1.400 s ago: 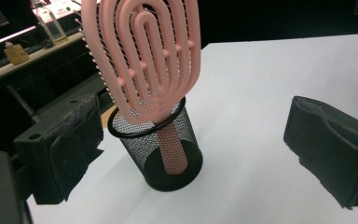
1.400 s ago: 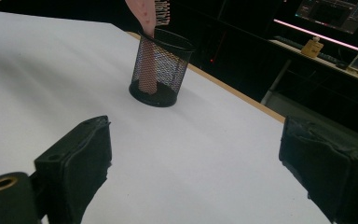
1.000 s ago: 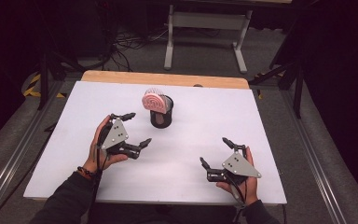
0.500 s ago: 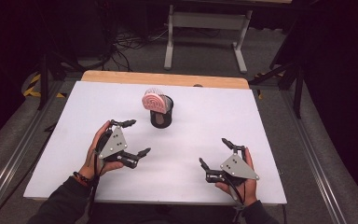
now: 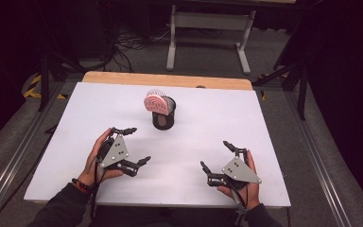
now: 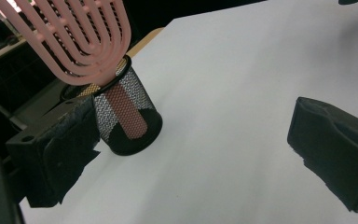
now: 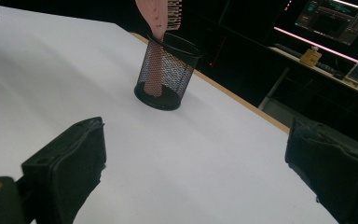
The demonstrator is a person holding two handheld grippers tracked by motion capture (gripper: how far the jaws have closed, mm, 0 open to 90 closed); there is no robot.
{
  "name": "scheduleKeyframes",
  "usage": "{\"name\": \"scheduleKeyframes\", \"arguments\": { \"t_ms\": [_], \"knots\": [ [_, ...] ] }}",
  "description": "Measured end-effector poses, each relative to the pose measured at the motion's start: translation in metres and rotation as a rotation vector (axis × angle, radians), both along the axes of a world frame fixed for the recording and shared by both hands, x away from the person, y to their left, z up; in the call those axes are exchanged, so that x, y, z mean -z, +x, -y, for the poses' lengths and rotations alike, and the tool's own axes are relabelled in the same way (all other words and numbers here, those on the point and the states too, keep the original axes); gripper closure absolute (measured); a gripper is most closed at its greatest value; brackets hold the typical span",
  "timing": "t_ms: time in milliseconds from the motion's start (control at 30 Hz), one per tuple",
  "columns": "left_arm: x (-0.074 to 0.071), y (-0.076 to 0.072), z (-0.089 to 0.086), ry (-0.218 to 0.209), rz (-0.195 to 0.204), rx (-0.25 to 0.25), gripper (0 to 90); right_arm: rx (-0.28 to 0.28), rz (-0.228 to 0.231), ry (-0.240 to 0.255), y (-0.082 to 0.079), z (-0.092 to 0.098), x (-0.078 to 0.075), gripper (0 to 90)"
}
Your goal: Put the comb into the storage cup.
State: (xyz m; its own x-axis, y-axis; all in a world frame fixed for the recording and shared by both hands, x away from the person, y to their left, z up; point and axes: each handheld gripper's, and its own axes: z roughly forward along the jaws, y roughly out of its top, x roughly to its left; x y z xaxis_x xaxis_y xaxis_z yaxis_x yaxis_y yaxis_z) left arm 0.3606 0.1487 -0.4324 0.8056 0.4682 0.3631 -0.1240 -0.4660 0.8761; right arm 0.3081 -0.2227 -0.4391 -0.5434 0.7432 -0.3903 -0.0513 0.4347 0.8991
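A pink hairbrush (image 5: 155, 101) stands handle-down in a black mesh cup (image 5: 163, 116) near the middle of the white table (image 5: 217, 109). In the left gripper view the cup (image 6: 126, 116) and the brush (image 6: 81, 42) loom close, just beyond the jaws. My left gripper (image 5: 138, 145) is open and empty, a short way in front and to the left of the cup. My right gripper (image 5: 215, 154) is also open and empty, nearer the front right of the table. From the right gripper view the cup (image 7: 167, 77) stands farther off with the brush (image 7: 161, 14) rising out of it.
A wooden strip (image 5: 165, 79) borders the table's far edge. Beyond it stand a grey metal stand (image 5: 208, 21) and floor cables (image 5: 132, 40). A shelf with a monitor (image 7: 335, 18) lies past the table in the right gripper view.
My left gripper has drawn back toward the front edge, away from the cup. The right gripper has barely moved.
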Motion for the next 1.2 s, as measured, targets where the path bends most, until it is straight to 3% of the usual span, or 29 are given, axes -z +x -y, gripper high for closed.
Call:
{"name": "scheduleKeyframes", "arguments": {
  "t_ms": [267, 433, 533, 1200],
  "knots": [
    [0.007, -0.004, -0.004, 0.017, -0.019, -0.006, 3.4, -0.010, -0.004, -0.002, -0.001, -0.002, 0.001, 5.4],
    [0.010, -0.009, -0.007, 0.016, -0.007, -0.015, 3.5, -0.011, -0.005, -0.001, -0.002, -0.003, 0.001, 5.4],
    [0.011, -0.010, -0.012, -0.003, -0.026, -0.018, 3.4, -0.013, -0.009, -0.006, -0.004, -0.003, 0.002, 5.4],
    [0.019, -0.025, -0.048, 0.013, -0.033, -0.077, 3.4, -0.013, -0.022, -0.018, -0.004, -0.005, 0.004, 5.4]
  ]
}}
